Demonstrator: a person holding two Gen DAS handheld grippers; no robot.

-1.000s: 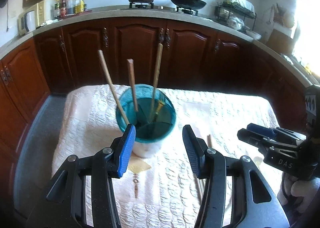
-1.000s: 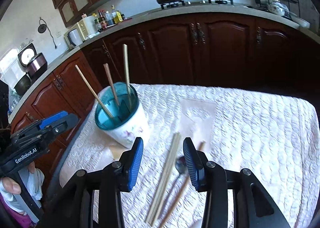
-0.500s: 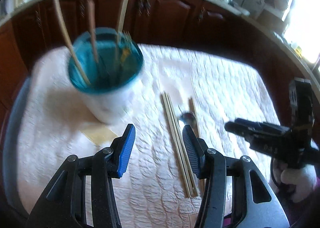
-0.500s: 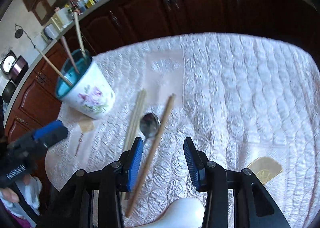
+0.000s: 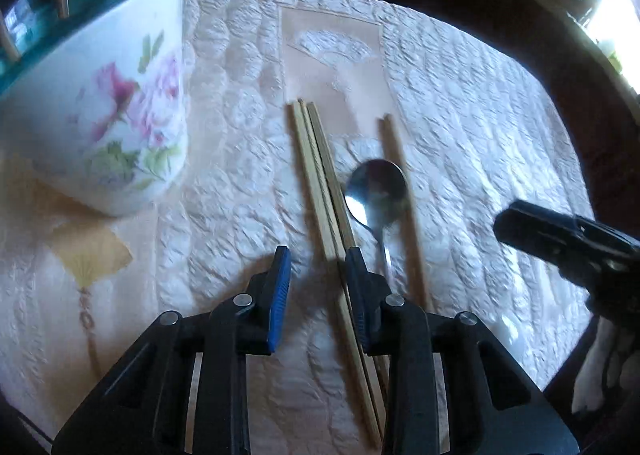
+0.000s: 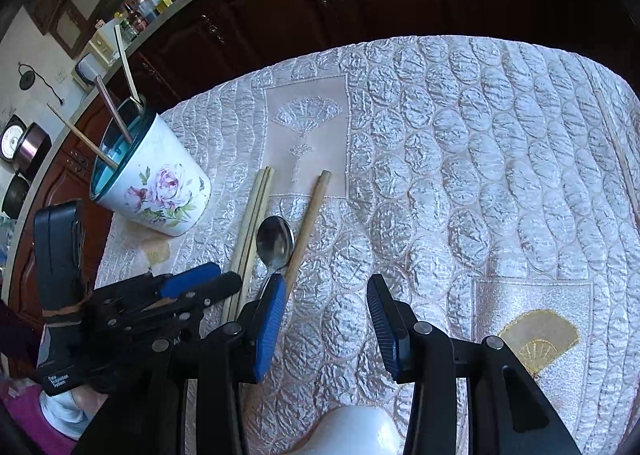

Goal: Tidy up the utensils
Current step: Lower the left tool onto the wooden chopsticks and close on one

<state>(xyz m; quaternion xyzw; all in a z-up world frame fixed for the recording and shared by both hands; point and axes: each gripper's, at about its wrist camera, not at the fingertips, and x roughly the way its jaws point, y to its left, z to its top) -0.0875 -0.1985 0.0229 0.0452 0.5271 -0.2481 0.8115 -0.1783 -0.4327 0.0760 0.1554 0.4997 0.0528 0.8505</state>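
Quilted tablecloth (image 5: 460, 103) now fills both views: left gripper (image 5: 316, 267) has dropped over the pale chopsticks (image 5: 320, 191), jaws closing, nothing gripped; right gripper (image 6: 326, 295) half-open, empty. Holder cup (image 6: 156, 191) far left.

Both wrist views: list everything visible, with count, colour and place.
Cup: one, white floral, teal inside, cloth's left; three sticks stand in it.
Chopsticks: a pale pair, flat beside the cup, between the closing left jaws.
Spoon: one, steel, right of the pair.
Brown stick: one, right of the spoon.
Cloth: one, white quilted.
White object: one, bottom edge, unclear.
Left gripper: black, blue pads.
Right gripper: open, empty.
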